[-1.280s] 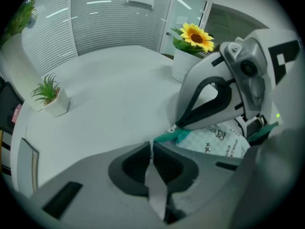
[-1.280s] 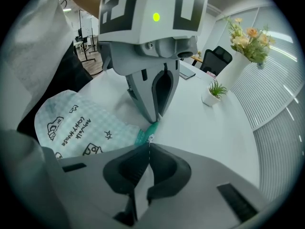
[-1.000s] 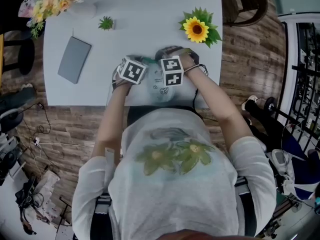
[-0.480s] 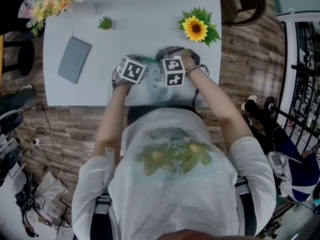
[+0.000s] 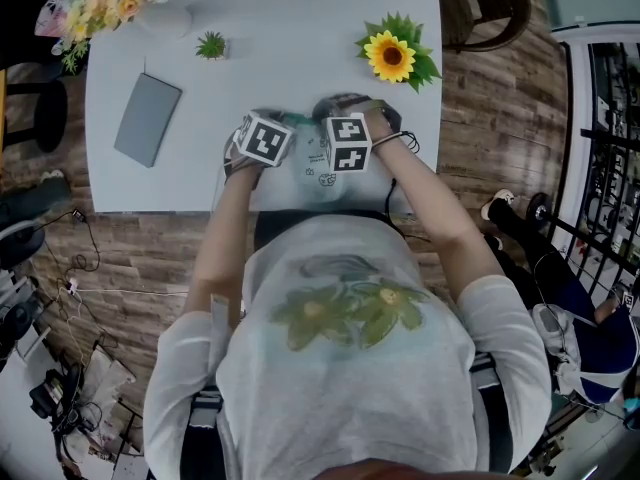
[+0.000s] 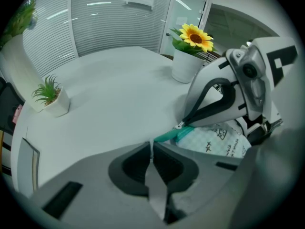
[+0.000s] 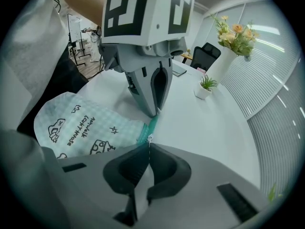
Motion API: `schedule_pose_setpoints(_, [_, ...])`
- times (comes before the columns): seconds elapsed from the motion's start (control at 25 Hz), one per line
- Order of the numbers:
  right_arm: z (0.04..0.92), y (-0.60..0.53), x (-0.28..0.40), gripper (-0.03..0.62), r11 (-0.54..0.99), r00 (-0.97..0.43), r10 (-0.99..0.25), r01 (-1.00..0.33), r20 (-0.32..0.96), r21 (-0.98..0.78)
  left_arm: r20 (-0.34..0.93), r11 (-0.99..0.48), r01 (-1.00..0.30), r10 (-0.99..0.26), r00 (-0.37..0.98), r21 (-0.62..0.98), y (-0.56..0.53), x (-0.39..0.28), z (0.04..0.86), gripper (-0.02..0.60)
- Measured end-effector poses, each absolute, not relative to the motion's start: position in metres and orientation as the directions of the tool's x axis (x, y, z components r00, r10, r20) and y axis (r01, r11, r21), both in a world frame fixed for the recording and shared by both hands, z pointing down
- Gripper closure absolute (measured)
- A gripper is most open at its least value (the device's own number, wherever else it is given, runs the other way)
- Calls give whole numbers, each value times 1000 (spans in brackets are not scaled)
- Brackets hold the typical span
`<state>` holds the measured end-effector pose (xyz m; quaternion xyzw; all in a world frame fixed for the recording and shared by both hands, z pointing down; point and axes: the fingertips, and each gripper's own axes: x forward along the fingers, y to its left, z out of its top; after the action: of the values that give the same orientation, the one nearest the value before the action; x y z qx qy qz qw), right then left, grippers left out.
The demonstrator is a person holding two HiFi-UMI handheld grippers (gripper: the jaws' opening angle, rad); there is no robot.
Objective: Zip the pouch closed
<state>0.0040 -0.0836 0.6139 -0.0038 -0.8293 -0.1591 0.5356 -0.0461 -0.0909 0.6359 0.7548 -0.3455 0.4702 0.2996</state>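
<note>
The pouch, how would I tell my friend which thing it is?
Look at the white table, at the edge nearest the person, where the left tongs and right tongs meet. The pouch lies there, pinched by both. Only it has pale checks, little drawings and a green zip edge, unlike the flat grey pad and the sunflower farther back.

head view looks steeply down; both gripper views, close in, share the pouch point(image 7: 78, 123).

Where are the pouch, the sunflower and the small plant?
Pouch point(image 7: 81, 125), right gripper view, its printed side.
Sunflower point(image 5: 392, 59), head view, its brown centre.
Small plant point(image 6: 46, 90), left gripper view, its leaves.
</note>
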Motion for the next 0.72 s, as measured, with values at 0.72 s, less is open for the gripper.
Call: schedule_pose_setpoints(0.72, [617, -78, 15, 576, 962, -434, -167, 126, 885, 244, 925, -596, -797, -242, 293, 96, -95, -48, 634, 555])
